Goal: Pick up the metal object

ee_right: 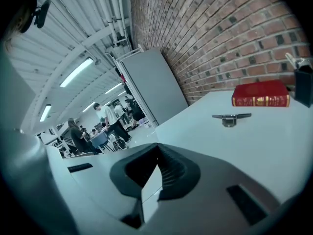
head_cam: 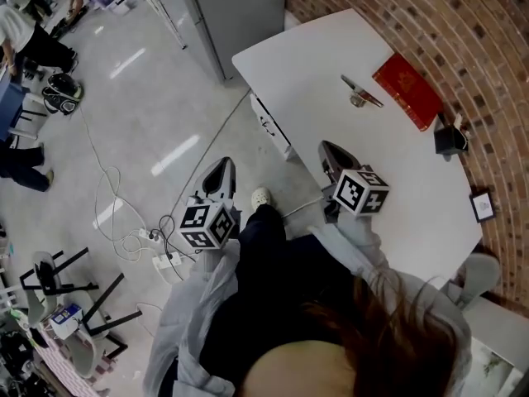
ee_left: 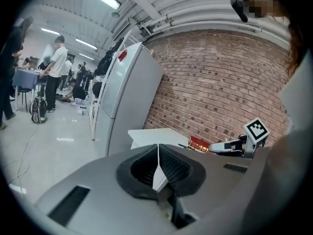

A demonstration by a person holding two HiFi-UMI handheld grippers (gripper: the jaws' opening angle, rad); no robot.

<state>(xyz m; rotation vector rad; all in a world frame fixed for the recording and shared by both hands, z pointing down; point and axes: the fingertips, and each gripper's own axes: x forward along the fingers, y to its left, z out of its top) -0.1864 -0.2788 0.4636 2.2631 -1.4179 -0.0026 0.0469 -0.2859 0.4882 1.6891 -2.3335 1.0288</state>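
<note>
A small metal object [head_cam: 360, 92] with a thin bar across a round base lies on the white table [head_cam: 314, 64], next to a red book [head_cam: 407, 90]. In the right gripper view the metal object [ee_right: 231, 118] sits ahead of the jaws, well apart from them, in front of the red book [ee_right: 260, 94]. My right gripper [head_cam: 331, 154] hovers over the table's near edge, shut and empty. My left gripper [head_cam: 220, 174] is held off the table over the floor, shut with nothing in it. The left gripper view shows the table [ee_left: 156, 135] and the right gripper [ee_left: 219, 148] to its right.
A black holder [head_cam: 450, 140] and a small framed item [head_cam: 482, 206] stand near the brick wall [head_cam: 463, 31]. A grey cabinet [head_cam: 231, 11] stands beyond the table. Cables and a power strip [head_cam: 163, 260] lie on the floor at the left. People stand far off at the upper left.
</note>
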